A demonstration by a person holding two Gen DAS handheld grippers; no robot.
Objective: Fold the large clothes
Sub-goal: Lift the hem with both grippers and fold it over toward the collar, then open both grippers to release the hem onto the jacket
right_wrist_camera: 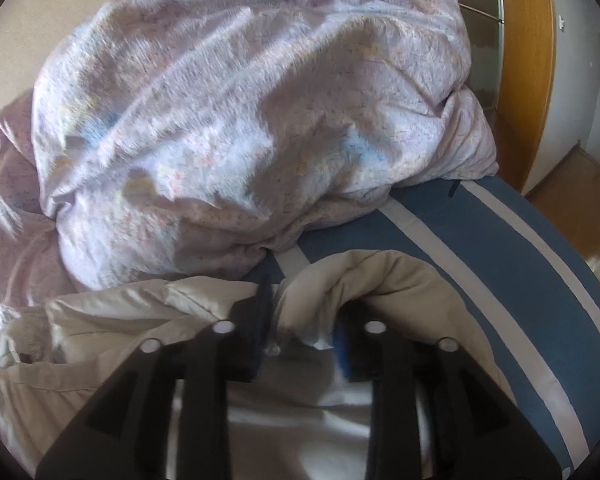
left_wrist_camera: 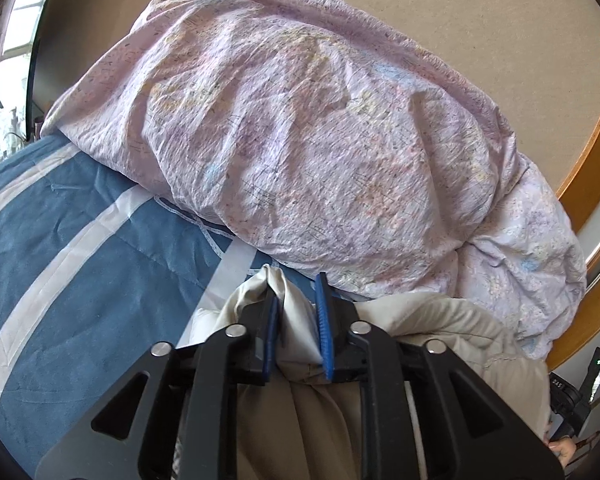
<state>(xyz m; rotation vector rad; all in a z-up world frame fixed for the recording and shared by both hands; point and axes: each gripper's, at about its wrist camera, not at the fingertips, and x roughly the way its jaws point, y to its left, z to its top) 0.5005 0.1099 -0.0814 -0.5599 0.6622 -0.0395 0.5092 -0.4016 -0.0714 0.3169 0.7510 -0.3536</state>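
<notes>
A bulky lilac duvet point(left_wrist_camera: 300, 140) is blocking the bed at 12 o'clock; striped blue sheet point(left_wrist_camera: 72, 240) is lying open at 9 o'clock.

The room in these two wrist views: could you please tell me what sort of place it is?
Most likely a bedroom at home. A bed with a blue cover striped in white fills the foreground, a bulky pink duvet is heaped on it, and a wooden door frame and wood floor show behind.

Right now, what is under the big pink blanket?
The pink blanket lies on a blue bedcover with white stripes. The cover continues beneath it, but anything else under there is hidden.
</notes>
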